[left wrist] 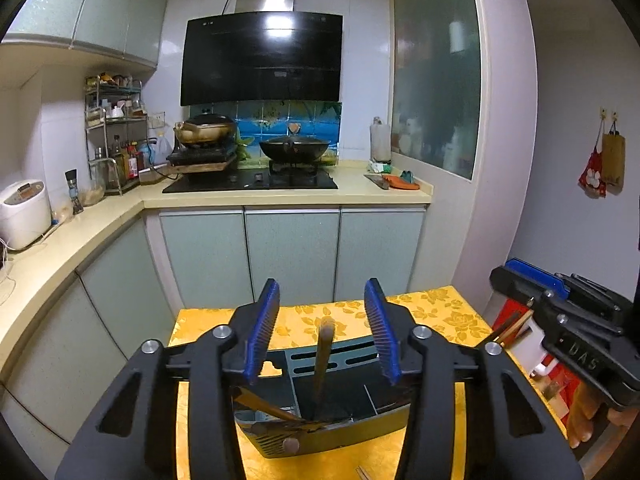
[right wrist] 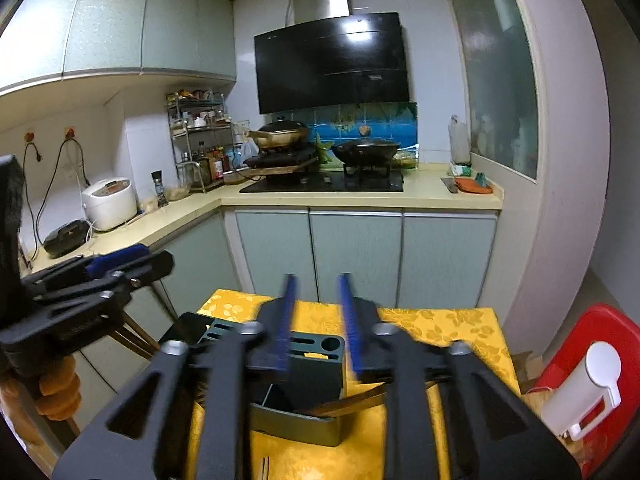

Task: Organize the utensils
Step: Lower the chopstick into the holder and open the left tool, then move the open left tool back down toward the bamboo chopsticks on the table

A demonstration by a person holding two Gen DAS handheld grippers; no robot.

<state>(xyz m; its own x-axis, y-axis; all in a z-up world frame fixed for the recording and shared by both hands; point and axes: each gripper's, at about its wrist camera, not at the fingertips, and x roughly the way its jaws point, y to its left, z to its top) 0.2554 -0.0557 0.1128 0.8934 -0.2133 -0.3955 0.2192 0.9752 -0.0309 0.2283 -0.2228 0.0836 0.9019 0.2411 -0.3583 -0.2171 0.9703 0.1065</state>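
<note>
Left wrist view: the left tongs (left wrist: 324,330) stand apart, clamping nothing, a wooden handle (left wrist: 323,356) upright between them, untouched, in the grey utensil holder (left wrist: 340,426) on the yellow table (left wrist: 432,312), whose far edge faces the cabinets. Right wrist view: the right tongs (right wrist: 318,322), blurred, stand parted and empty above the same holder, bare cloth to its right.

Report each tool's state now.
Left tool: open, holding nothing; a wooden handle stands between its blue pads.
Right tool: open, holding nothing.
</note>
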